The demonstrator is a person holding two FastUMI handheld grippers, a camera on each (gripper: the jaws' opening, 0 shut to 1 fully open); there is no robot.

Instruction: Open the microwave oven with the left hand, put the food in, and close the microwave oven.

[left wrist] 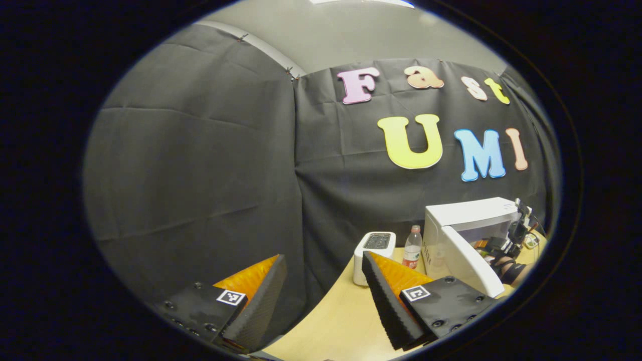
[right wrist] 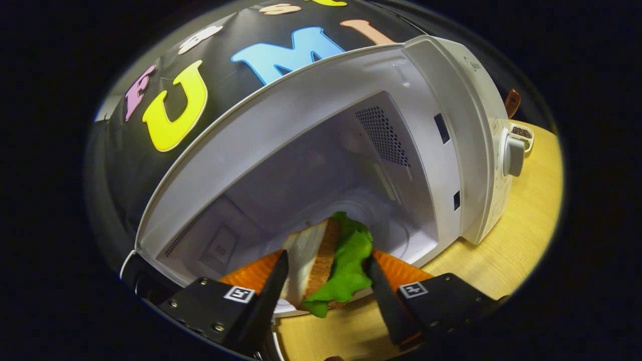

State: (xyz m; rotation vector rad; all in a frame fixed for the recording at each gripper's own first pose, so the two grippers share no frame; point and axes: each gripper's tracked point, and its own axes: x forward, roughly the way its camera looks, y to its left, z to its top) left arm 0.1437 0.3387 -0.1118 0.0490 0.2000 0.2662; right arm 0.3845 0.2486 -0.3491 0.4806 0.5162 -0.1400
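The white microwave [right wrist: 451, 130] stands with its door swung open and its pale cavity [right wrist: 321, 180] facing me. My right gripper [right wrist: 326, 260] is shut on a sandwich [right wrist: 313, 258] of sliced bread and green lettuce, held at the cavity's mouth just above the front sill. In the left gripper view the same microwave [left wrist: 469, 213] sits far right on the table, its door [left wrist: 471, 265] hinged outward, with a hand and the other gripper [left wrist: 506, 248] at its opening. My left gripper [left wrist: 323, 258] is open and holds nothing, well to the left of the oven.
A white toaster-like appliance [left wrist: 373, 250] and a clear bottle [left wrist: 412, 246] stand left of the microwave on the wooden table [left wrist: 341, 316]. The microwave's knob [right wrist: 514, 155] sticks out from its front panel. A small dish [right wrist: 521, 133] sits beyond it.
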